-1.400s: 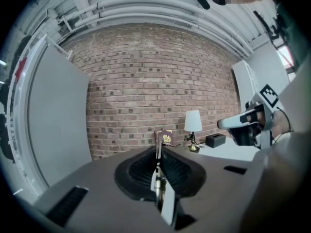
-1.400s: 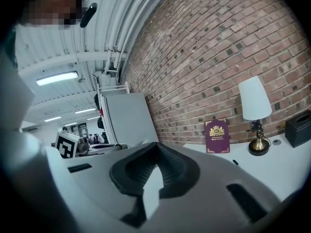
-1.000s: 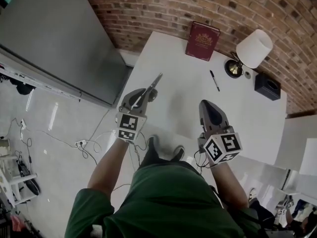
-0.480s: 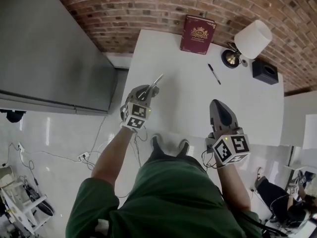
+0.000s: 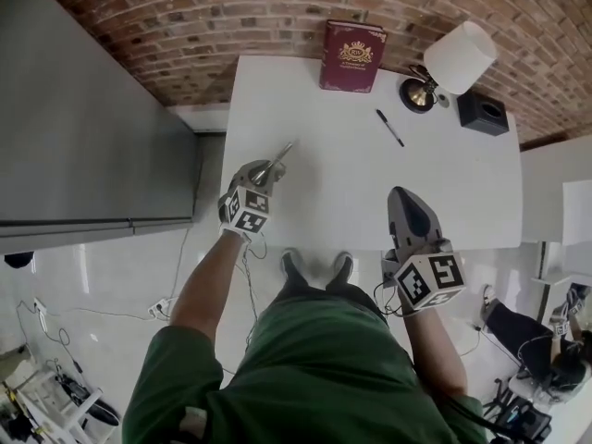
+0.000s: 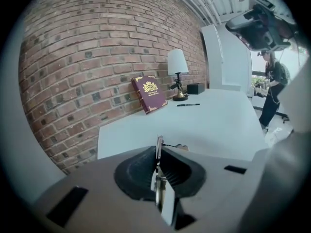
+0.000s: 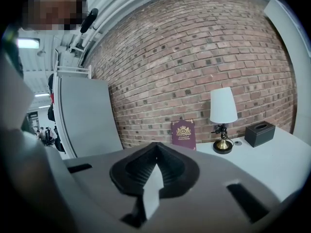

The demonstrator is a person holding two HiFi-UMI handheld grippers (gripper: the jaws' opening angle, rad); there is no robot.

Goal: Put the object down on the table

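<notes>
The left claw (image 6: 158,153) is clamped on a thin metal tool (image 5: 278,155), possibly scissors, over the left part of the white tabletop (image 5: 444,183). The right claw (image 5: 402,200) is closed and empty near the tabletop's front edge.

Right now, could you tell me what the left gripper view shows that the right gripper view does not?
Only the left gripper view: a thin metal object clamped in the left gripper, and a black pen on the white table. Only the right gripper view: the right gripper, shut and empty, and the large grey panel, seen plainly beside the brick wall. Both: the red book leaning against that wall, the white-shaded lamp and the black tissue box.
</notes>
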